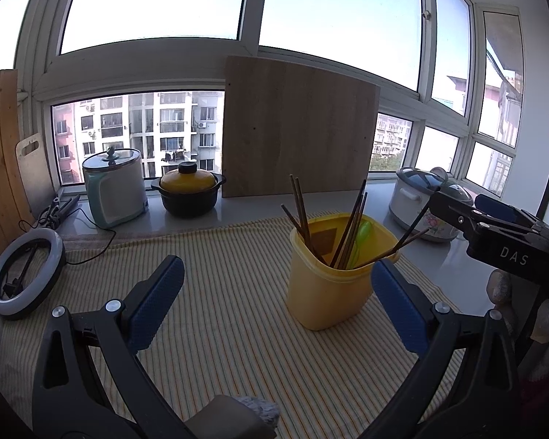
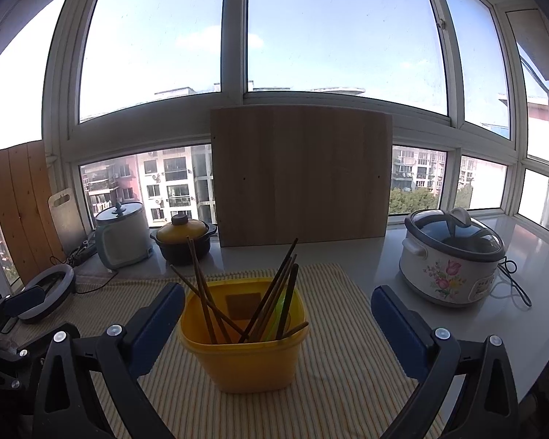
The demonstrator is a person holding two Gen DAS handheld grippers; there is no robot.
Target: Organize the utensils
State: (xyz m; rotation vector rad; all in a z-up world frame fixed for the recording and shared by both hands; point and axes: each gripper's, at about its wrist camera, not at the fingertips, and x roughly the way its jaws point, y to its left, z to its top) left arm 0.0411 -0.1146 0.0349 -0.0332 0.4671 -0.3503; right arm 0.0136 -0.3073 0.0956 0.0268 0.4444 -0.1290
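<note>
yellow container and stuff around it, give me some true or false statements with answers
1. The chopsticks stand inside the yellow container. True.
2. The yellow container lies tipped on its side. False: it stands upright on the striped cloth.
3. Both the left gripper and the right gripper have their jaws apart and hold nothing. True.
4. The floral cooker stands on the striped cloth. False: it stands on the bare counter beside the cloth.
5. A green utensil is in the container with the chopsticks. True.
</note>
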